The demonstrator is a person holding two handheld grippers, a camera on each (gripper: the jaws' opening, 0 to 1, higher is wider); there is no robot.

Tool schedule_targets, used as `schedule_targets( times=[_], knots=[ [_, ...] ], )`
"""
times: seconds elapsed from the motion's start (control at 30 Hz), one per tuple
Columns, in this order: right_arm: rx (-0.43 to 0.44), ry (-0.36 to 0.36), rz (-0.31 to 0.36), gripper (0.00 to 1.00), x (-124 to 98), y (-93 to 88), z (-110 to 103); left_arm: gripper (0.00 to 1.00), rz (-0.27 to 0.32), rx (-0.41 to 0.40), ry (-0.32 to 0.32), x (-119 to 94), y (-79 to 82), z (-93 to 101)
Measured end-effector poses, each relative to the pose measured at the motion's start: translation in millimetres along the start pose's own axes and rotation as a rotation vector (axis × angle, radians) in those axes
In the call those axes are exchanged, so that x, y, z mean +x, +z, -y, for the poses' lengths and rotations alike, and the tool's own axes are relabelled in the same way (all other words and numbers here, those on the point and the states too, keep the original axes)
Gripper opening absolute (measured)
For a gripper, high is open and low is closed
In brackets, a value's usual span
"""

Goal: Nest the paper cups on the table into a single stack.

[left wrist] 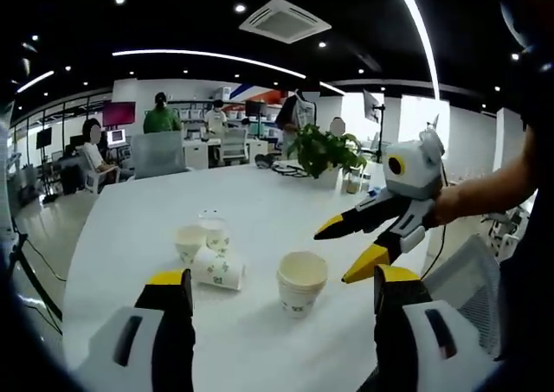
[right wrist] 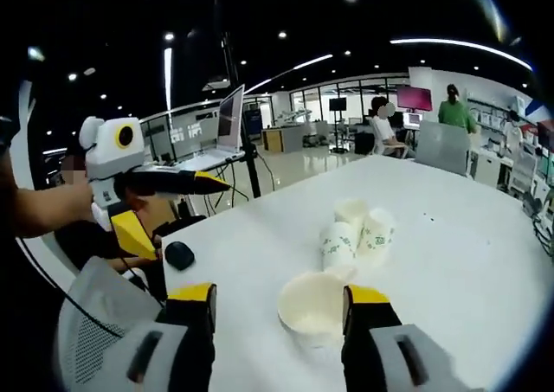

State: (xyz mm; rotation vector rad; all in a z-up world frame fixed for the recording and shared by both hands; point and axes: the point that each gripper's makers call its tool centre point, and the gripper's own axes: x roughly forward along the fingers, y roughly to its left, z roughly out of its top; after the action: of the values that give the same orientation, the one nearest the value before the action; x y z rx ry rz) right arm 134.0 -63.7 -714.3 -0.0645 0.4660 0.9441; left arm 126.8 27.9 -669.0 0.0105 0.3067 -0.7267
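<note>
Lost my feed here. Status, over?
Left gripper and right gripper open, empty. Cup stack upright; three loose cups unstacked, one lying down. Nothing blocking.

Left gripper [left wrist: 281, 292] — white body, black yellow-tipped fingers [left wrist: 169, 290] — rides low with the two fingers set wide apart, nothing between them. The right gripper [left wrist: 353, 249] comes in from the right, held up by a bare forearm [left wrist: 480, 195], its yellow-tipped fingers splayed apart. In the right gripper view its own fingers [right wrist: 197, 305] gape too, closed on nothing.
</note>
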Motion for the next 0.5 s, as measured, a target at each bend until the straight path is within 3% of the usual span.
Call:
schedule_targets(
  times=[0.33, 0.5],
  knots=[
    [0.047, -0.032, 0.059, 0.8, -22, -0.4, -2, 0.87, 0.016, -0.011, 0.068, 14, 7.4, -26.3],
    [0.045, -0.052, 0.061, 0.84, -28, -11.6, -2, 0.85, -0.001, 0.006, 0.068, 24, 8.1, -36.8]
  ],
)
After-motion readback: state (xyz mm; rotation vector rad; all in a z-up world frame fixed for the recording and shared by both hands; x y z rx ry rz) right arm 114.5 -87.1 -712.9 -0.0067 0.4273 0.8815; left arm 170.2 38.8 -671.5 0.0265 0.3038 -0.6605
